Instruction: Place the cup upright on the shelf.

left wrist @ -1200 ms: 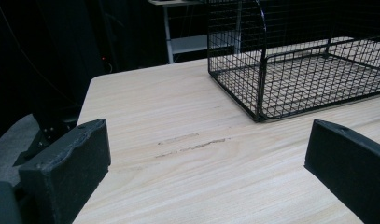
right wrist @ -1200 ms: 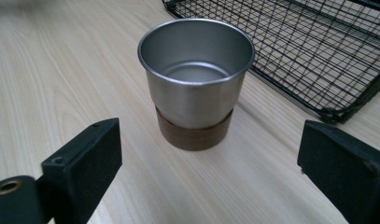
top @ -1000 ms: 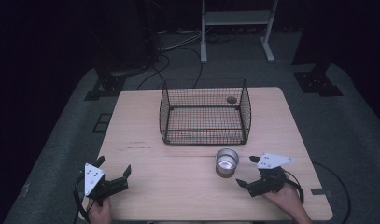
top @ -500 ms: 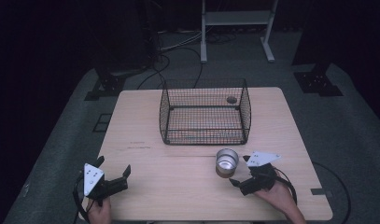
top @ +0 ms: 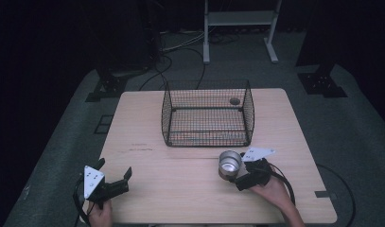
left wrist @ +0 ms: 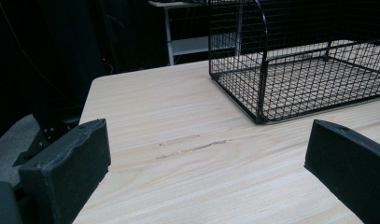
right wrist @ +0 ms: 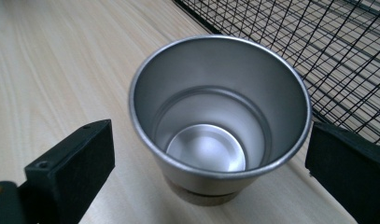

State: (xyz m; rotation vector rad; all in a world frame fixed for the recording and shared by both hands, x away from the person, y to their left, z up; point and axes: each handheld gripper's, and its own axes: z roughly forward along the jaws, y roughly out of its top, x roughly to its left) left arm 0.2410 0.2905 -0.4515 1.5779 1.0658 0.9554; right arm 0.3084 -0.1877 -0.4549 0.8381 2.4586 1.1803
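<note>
A shiny metal cup (top: 229, 163) stands upright and empty on the wooden table (top: 180, 194), just in front of a black wire basket (top: 206, 142). My right gripper (top: 233, 171) reaches the cup from the right. In the right gripper view the cup (right wrist: 215, 116) stands between the jaws of the right gripper (right wrist: 208, 140). These jaws have just been opening and are open: the left pad stays apart from the cup wall and the right one is close beside the rim. My left gripper (top: 115, 168) rests open at the table's front left, with only bare wood between the jaws of the left gripper (left wrist: 208, 140).
The wire basket (left wrist: 262, 70) is open-topped, and its mesh (right wrist: 355, 60) runs close behind the cup. A small dark round spot (top: 235, 100) shows at the basket's far right corner. A metal stand (top: 237, 28) and cables lie on the floor beyond the table.
The right gripper has slid left toward the cup, so the cup now stands between its jaws. The left gripper, the cup and the basket have not moved.
</note>
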